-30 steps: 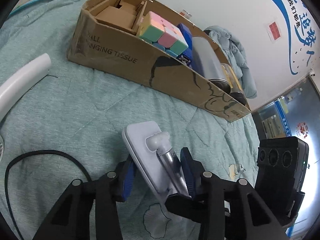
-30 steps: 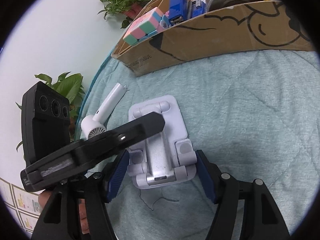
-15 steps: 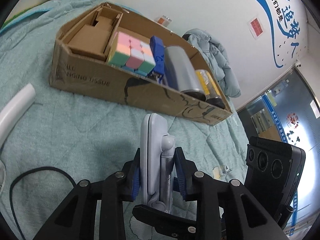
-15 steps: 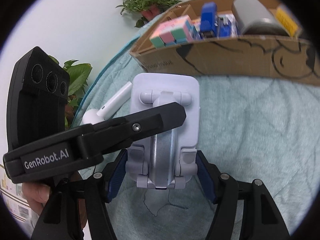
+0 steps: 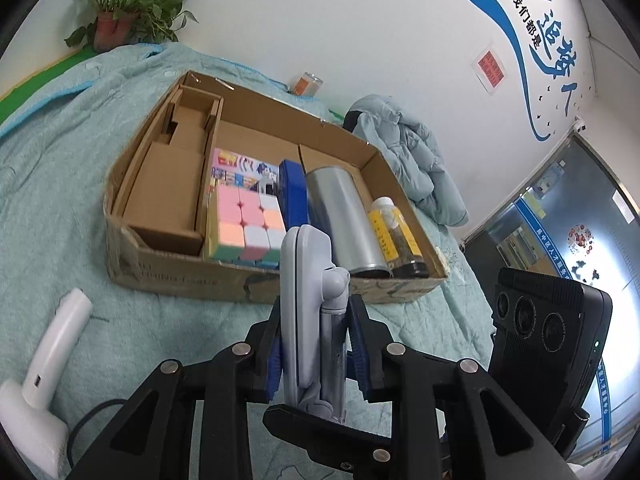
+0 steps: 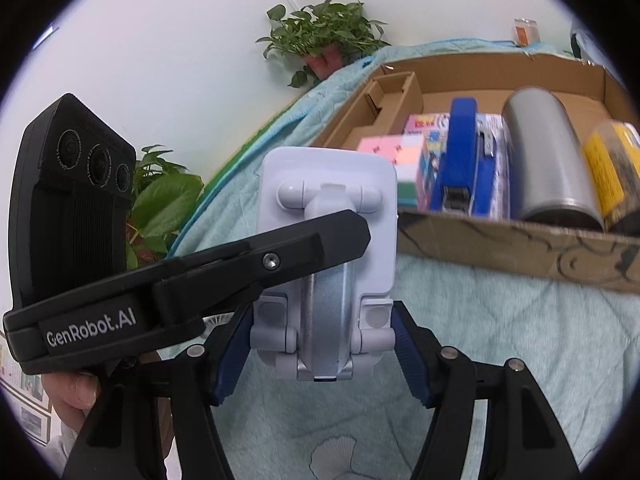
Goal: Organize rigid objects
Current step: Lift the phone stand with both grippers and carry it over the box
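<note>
Left wrist view: left gripper (image 5: 316, 344) is clamping the folded white phone stand (image 5: 306, 300) across its thin edges; its jaws have just been closing onto it, pads pressing both faces. Right gripper (image 6: 326, 354) is holding the same stand (image 6: 328, 240) across its wider bottom, blue pads touching its sides. Stand is sitting upright, clear above the teal quilt (image 5: 60, 200).

Bare quilt is lying between the stand and the cardboard box (image 5: 168, 276), whose low near wall is facing the grippers. Inside, left to right: cardboard insert (image 5: 168, 196), pastel cube (image 5: 248, 232), blue stapler (image 5: 294, 192), grey cylinder (image 5: 344, 216), yellow-labelled bottle (image 5: 394, 236).

Only the left view is showing the white hair dryer (image 5: 48, 356) and its black cord (image 5: 92, 412) at lower left. Only the right view is showing a hand (image 6: 74, 396) under the left gripper's body.
</note>
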{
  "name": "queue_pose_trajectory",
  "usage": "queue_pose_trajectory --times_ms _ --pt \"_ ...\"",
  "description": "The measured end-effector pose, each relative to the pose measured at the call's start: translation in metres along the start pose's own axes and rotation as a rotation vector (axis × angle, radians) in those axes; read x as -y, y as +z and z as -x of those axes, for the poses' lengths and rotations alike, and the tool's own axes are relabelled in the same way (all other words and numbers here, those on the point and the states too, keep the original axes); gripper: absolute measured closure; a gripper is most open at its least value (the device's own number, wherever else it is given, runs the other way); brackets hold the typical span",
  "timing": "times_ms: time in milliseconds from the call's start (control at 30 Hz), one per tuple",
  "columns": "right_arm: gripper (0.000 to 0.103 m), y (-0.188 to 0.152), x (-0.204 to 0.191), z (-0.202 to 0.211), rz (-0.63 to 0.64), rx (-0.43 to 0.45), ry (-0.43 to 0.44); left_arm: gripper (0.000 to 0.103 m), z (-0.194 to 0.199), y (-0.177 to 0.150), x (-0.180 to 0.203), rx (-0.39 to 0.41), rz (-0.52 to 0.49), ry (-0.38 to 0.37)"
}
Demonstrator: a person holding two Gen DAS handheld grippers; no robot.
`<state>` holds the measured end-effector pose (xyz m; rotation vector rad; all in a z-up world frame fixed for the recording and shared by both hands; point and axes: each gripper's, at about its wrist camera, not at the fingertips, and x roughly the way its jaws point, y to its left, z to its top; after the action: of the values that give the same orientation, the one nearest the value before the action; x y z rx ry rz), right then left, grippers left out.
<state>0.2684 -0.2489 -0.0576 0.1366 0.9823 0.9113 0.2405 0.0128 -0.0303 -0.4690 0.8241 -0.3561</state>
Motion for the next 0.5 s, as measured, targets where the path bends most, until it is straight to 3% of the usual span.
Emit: queue_pose_trajectory --times_ms 233,500 --pt "0.038 0.044 0.005 0.004 0.016 0.022 -0.014 0.077 0.002 0.059 0.005 0.025 -0.041 -0.016" --pt "0.037 0.141 0.032 -0.012 -0.096 -0.025 0.045 0.079 -0.037 0.17 -0.005 -0.011 -0.029 -0.017"
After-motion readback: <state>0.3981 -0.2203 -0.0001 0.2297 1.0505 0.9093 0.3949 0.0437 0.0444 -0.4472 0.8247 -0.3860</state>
